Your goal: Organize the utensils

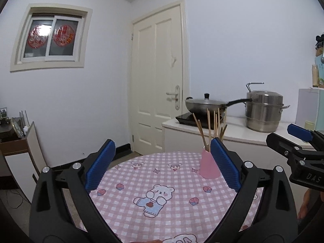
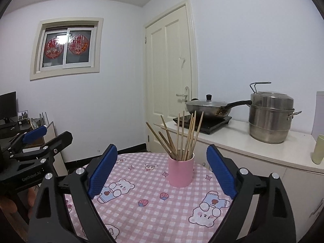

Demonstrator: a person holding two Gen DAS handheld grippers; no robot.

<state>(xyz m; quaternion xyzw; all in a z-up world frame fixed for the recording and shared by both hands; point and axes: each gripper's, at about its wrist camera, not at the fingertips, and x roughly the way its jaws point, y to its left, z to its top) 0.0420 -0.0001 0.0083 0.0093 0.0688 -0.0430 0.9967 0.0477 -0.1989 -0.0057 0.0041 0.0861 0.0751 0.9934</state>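
A pink cup (image 2: 181, 171) stands upright on the round table with the pink checked cloth (image 2: 154, 208). Several wooden chopsticks (image 2: 182, 137) stand fanned out in it. My right gripper (image 2: 162, 168) is open and empty, held above the table with the cup ahead between its blue pads. My left gripper (image 1: 162, 164) is open and empty over the table; the cup (image 1: 208, 166) stands just left of its right pad, with the chopsticks (image 1: 210, 127) rising above. Each gripper shows at the edge of the other's view.
Behind the table a white counter (image 2: 253, 143) holds an induction hob with a lidded wok (image 2: 208, 106) and a steel steamer pot (image 2: 271, 117). A cream door (image 2: 170, 77) is behind, and a low cabinet (image 1: 18, 147) stands at left. A green cup (image 2: 319, 149) sits on the counter's right.
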